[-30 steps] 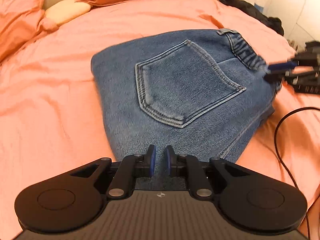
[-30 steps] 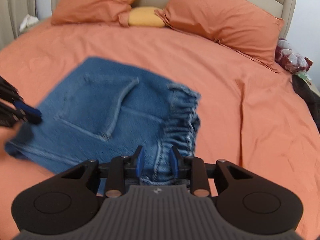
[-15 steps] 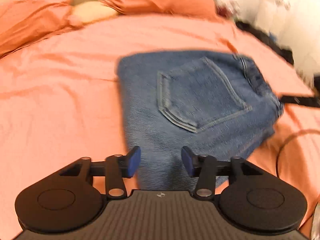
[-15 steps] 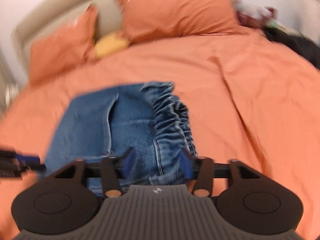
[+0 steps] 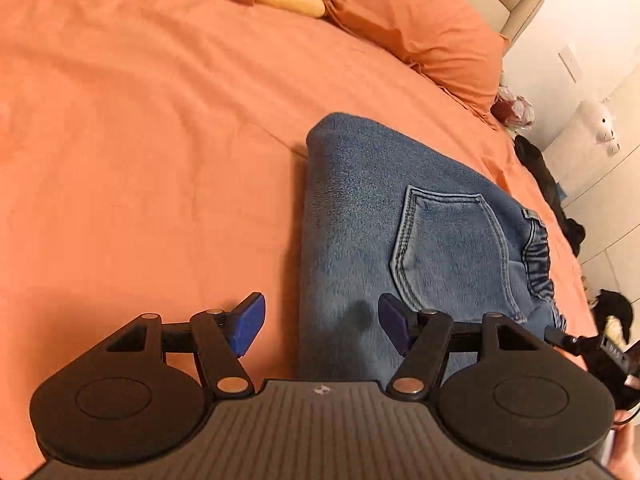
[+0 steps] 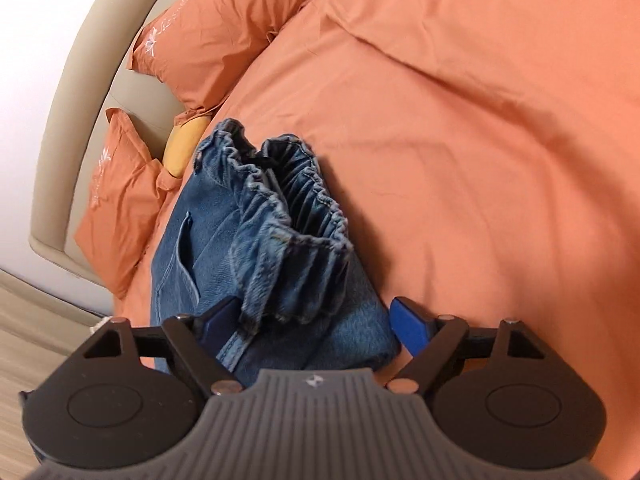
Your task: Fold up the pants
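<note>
Where jeans [image 5: 420,240] end, open bedsheet [image 5: 140,140]

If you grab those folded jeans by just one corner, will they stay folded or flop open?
The folded jeans would probably flop open: denim is soft, and nothing pins the layers. The gathered waistband already bulges loosely, so that end would likely sag first. On the smooth orange sheet, a push should slide the stack rather than roll it.
</note>
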The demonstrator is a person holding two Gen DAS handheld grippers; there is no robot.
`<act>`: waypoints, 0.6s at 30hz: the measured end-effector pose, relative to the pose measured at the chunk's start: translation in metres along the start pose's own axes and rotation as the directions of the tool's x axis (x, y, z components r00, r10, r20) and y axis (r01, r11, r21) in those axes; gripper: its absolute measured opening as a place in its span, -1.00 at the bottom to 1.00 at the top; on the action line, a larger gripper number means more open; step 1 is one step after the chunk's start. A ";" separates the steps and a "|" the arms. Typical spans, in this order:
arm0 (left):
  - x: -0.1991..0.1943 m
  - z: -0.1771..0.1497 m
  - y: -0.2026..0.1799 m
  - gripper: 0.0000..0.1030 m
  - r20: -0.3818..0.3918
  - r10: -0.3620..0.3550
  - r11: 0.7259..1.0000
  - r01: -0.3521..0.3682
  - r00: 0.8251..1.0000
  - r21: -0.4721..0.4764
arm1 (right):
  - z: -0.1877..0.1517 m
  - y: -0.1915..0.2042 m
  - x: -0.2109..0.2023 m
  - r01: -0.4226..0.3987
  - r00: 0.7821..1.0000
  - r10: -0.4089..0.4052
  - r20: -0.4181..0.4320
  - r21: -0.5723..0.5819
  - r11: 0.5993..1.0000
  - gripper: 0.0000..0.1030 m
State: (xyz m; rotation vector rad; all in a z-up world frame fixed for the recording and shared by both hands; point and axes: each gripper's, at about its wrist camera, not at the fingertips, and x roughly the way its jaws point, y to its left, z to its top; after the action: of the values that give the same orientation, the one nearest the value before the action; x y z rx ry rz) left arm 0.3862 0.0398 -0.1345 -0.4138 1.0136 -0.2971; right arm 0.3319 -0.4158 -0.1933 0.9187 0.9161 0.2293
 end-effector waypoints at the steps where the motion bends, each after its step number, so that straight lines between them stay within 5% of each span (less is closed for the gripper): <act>1: 0.006 0.003 0.002 0.47 -0.011 -0.005 1.000 0.005 1.000 -0.004 | 0.002 -0.003 0.003 -0.014 1.000 0.014 -0.009 0.009 1.000 0.54; 6: 0.034 0.014 0.011 0.46 -0.046 -0.066 0.997 0.065 0.997 -0.033 | 0.012 -0.006 0.018 -0.070 0.997 0.071 -0.025 0.012 0.997 0.53; 9: 0.043 0.015 0.015 0.04 -0.057 -0.129 0.990 0.125 0.990 -0.060 | 0.014 -0.006 0.026 -0.087 0.996 0.087 -0.014 -0.002 0.996 0.44; 18: 0.025 0.019 -0.007 -0.38 -0.045 -0.102 0.994 0.103 0.994 0.019 | 0.011 0.002 0.012 -0.103 0.995 0.102 -0.017 -0.018 0.995 0.03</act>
State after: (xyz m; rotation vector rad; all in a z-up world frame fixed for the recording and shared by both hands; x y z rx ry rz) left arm 0.4149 0.0268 -0.1417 -0.4428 1.0335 -0.4104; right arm 0.3486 -0.4144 -0.1957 0.9484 0.8810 0.3330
